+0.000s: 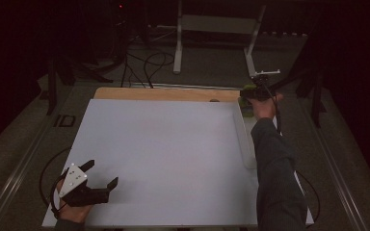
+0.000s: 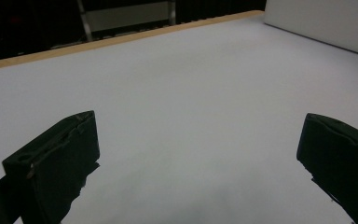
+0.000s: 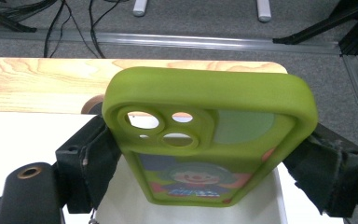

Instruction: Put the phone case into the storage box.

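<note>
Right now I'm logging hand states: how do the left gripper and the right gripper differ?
The left gripper is open and empty; the right gripper is shut on a green phone case. The left gripper sits at the near left of the white board; the right gripper reaches to its far right corner. Both have black jaws.

The room is dim; from above, the corners and far edges sink into near black, and only the white board (image 1: 164,154) catches soft, even light with no glare. The left gripper view is murky and soft, faint shadow pooling under the jaws. The right gripper view is brighter, the green phone case (image 3: 209,135) fairly sharp, its near edge slightly blurred.
</note>
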The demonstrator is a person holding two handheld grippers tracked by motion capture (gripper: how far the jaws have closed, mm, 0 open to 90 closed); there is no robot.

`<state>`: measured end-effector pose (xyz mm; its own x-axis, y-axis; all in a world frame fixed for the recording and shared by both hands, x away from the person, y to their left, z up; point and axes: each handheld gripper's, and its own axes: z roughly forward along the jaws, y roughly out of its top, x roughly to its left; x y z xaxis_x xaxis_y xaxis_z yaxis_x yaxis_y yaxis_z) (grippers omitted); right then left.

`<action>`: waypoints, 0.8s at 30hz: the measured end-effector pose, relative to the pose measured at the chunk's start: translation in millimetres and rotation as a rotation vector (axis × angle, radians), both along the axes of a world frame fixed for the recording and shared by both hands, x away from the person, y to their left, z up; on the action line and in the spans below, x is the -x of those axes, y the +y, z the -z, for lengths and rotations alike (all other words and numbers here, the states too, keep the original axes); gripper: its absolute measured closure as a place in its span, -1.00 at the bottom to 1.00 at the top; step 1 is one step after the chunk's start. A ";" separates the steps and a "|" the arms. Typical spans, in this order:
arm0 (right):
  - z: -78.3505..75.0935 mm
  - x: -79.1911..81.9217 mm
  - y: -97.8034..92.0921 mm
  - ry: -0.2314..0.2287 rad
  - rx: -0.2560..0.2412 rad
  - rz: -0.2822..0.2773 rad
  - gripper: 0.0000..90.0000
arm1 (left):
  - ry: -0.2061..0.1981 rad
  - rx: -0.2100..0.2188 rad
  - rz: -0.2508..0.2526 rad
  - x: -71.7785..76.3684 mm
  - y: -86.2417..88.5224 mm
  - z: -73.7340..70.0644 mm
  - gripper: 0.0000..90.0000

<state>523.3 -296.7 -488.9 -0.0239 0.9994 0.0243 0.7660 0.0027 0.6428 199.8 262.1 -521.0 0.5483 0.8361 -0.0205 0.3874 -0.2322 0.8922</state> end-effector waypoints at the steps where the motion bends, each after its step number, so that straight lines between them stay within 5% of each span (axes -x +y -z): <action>1: -1.1 0.2 -0.4 0.006 0.000 -0.004 -0.66 | 0.000 0.001 0.000 -0.1 -0.3 0.1 -1.00; 10: -2.2 -1.9 -0.6 0.046 0.004 -0.033 -0.68 | 0.000 0.000 0.001 -0.2 -0.8 0.1 -1.00; 24: -0.9 -1.3 0.8 0.024 -0.001 -0.029 -0.83 | -0.001 0.002 0.000 -0.1 -0.8 0.1 -1.00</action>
